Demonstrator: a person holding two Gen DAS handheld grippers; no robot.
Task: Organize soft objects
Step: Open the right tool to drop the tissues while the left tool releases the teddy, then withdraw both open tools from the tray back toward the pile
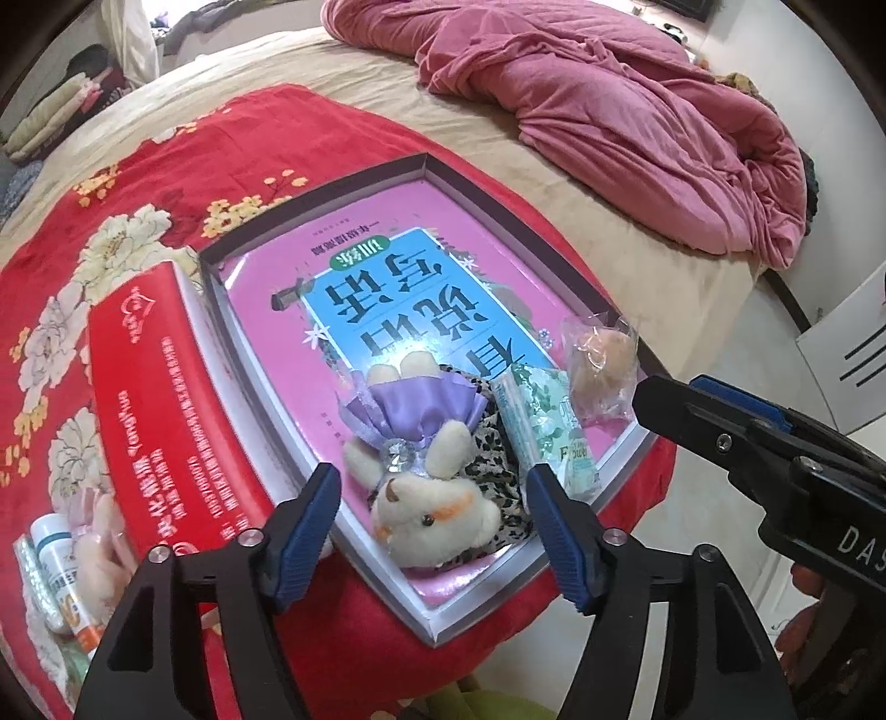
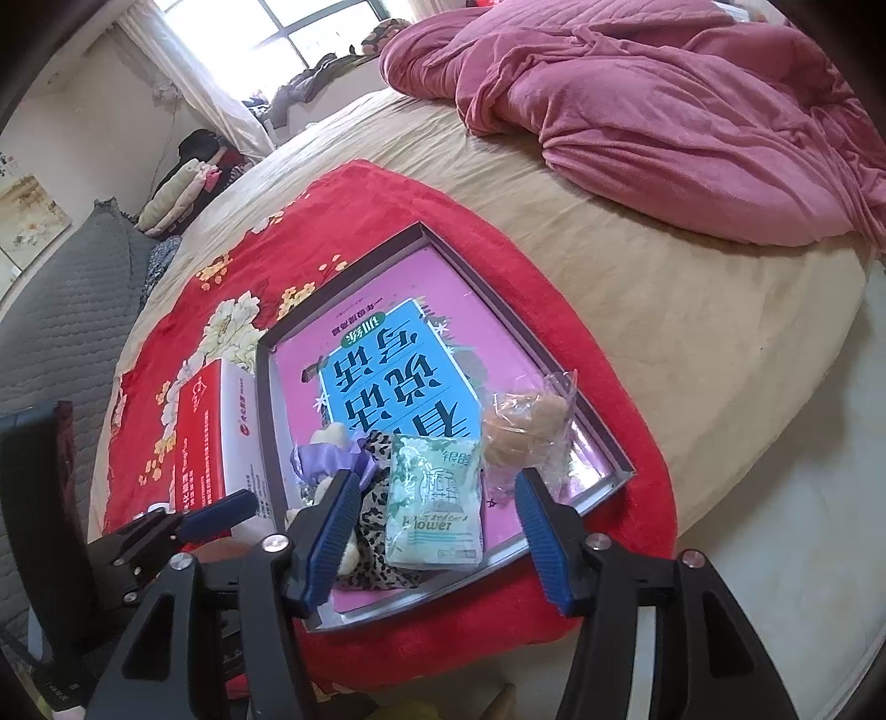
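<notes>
Grey-walled tray [image 1: 487, 183] holds our plush rabbit [image 1: 426, 498], leopard cloth [image 1: 493, 476], "Flower" tissue pack [image 2: 434, 507] and wrapped bun [image 2: 523, 429]; we keep left gripper [image 1: 432, 526] and right gripper [image 2: 434, 531] spread, empty.

2 wrist fisheyes, close above the bed's near edge, facing forward, sharing the tray [image 1: 482, 183] [image 2: 470, 260]

A wide bed [image 2: 637, 310] with a tan sheet fills the room. A rumpled pink quilt [image 2: 692, 111] is heaped at the bed's far side, and a red floral blanket [image 2: 183, 343] covers its near corner. Beyond the bed a bright window [image 2: 288, 27] pours in daylight, with a pale curtain [image 2: 221, 105] beside it. Pale floor [image 2: 786, 498] shows off the bed's right edge; a grey quilted pad [image 2: 61, 310] lies along its left.
</notes>
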